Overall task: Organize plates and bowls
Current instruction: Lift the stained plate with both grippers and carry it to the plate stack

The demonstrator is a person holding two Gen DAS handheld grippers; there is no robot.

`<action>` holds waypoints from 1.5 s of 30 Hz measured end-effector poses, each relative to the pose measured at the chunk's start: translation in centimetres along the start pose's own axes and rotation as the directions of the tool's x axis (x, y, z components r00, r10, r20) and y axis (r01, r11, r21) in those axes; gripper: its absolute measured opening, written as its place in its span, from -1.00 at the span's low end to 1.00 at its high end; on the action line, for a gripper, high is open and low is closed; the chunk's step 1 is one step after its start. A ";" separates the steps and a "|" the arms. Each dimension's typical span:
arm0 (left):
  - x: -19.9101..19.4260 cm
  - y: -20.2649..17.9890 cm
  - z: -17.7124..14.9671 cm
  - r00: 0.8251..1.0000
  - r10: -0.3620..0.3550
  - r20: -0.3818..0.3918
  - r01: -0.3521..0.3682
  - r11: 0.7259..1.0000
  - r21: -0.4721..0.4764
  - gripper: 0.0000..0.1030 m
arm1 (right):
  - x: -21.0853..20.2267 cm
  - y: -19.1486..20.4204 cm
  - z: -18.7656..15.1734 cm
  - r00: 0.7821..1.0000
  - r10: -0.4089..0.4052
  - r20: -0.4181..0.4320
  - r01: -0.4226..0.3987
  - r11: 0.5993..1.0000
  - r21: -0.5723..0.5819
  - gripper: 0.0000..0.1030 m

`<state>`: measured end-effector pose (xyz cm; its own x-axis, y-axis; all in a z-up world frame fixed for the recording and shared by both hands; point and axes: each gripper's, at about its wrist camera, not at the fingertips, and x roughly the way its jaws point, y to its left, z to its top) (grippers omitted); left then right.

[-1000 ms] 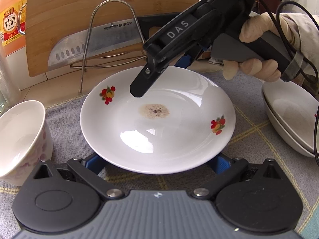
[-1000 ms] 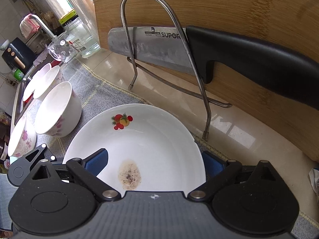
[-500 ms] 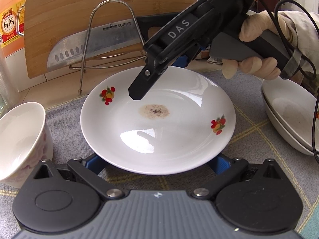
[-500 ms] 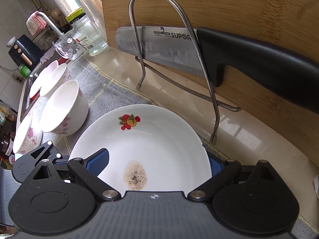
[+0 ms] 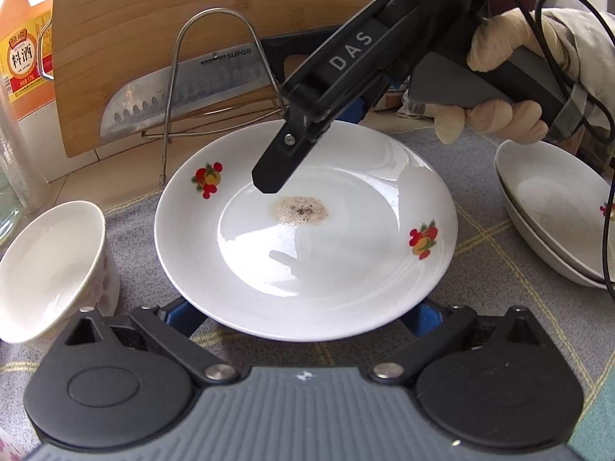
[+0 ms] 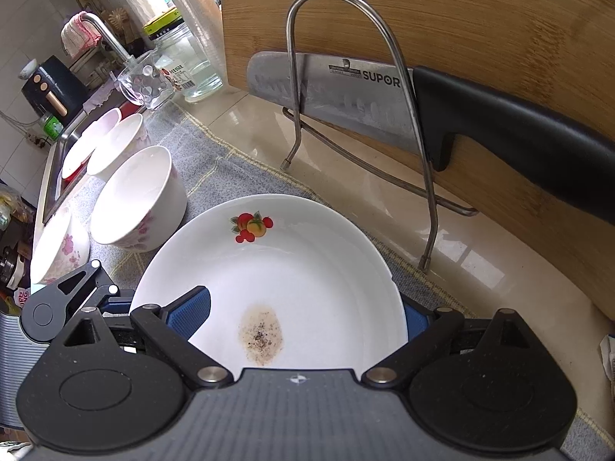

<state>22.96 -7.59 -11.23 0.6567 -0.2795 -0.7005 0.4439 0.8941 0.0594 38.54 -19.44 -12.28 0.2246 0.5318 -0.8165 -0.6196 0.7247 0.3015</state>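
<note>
White porcelain fruit-print plate point(image 5: 307, 238) lies flat on the grey checked cloth point(image 5: 480, 238), a brown speckled stain at its centre. It is not yet sorted. The right gripper point(image 6: 303, 315) has its fingers spread either side of the plate's rim, gripping nothing. The left gripper point(image 5: 303, 309) sits at the near rim; I cannot tell its state. Two stacked dishes point(image 5: 553, 211) wait to the right and floral bowls point(image 6: 138, 196) stand loose, so most sorting seemingly remains. Behind, the worktop point(image 6: 384, 207) carries a bamboo cutting board point(image 6: 442, 19) and a knife point(image 6: 384, 96) on a wire rack point(image 6: 292, 77).
</note>
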 end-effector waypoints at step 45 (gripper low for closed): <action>-9.4 -5.6 -2.6 0.997 -0.064 -0.042 0.069 0.987 0.144 0.97 | -8.9 8.2 -9.9 0.998 -0.017 0.066 0.013 0.998 0.068 0.94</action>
<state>12.66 -9.04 -6.82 0.6011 -0.3209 -0.7319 0.5714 0.8129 0.1130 23.99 -22.57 -7.48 0.2842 0.5469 -0.7875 -0.5643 0.7594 0.3238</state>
